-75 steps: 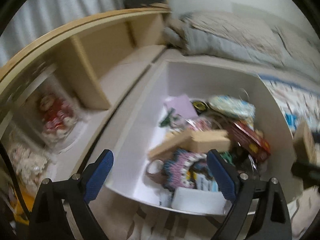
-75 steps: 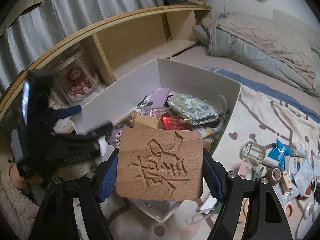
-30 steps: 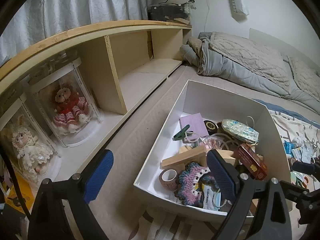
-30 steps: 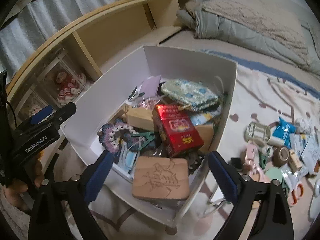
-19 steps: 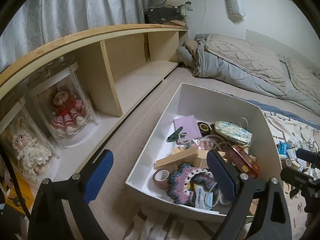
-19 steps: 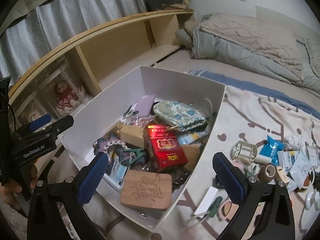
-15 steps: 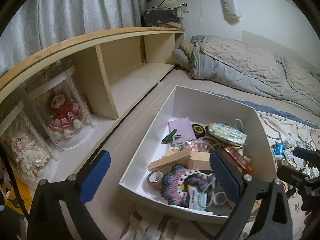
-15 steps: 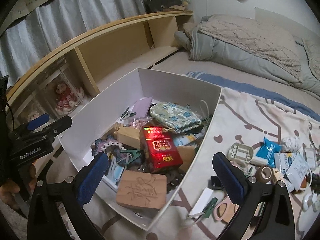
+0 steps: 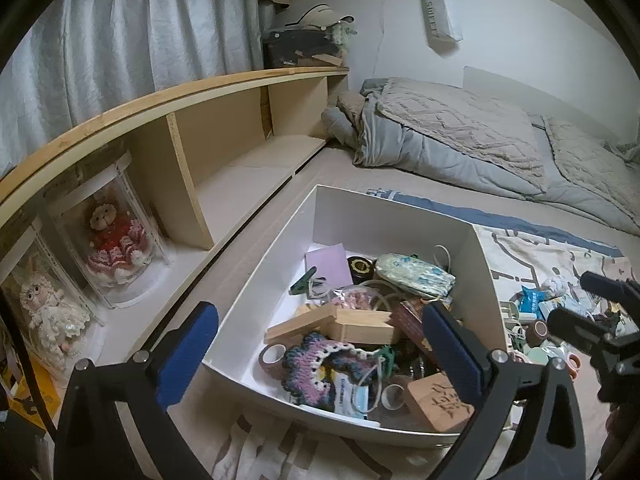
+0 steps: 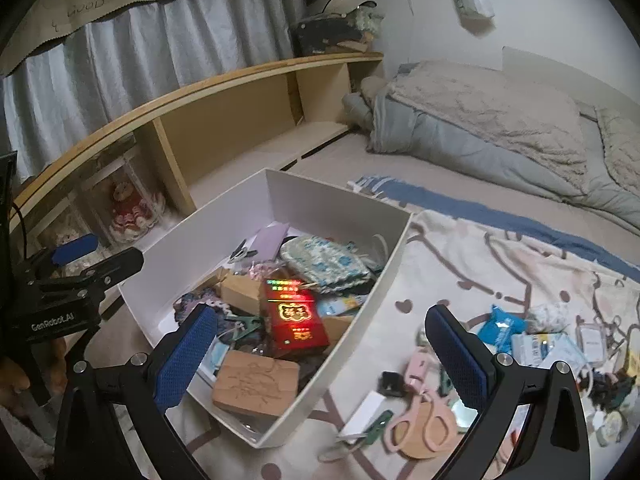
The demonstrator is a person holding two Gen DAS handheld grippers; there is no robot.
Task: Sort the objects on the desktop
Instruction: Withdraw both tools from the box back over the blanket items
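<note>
A white box on the bed holds several sorted items. The carved wooden block lies flat at its near corner, beside a red carton, a floral pouch and a crochet piece. My right gripper hovers open above the box's near right edge, with nothing held. My left gripper hangs over the box's near left side; its jaws are opening, with nothing between them. Each gripper shows at the edge of the other's view.
Loose items lie on the patterned blanket right of the box: pink scissors, a blue packet, a tape roll. A wooden shelf with dolls in clear cases runs along the left. A folded quilt lies behind.
The right gripper let go of the carved wooden block, which now lies in the box. Both grippers have drawn back and up, so the box looks smaller.
</note>
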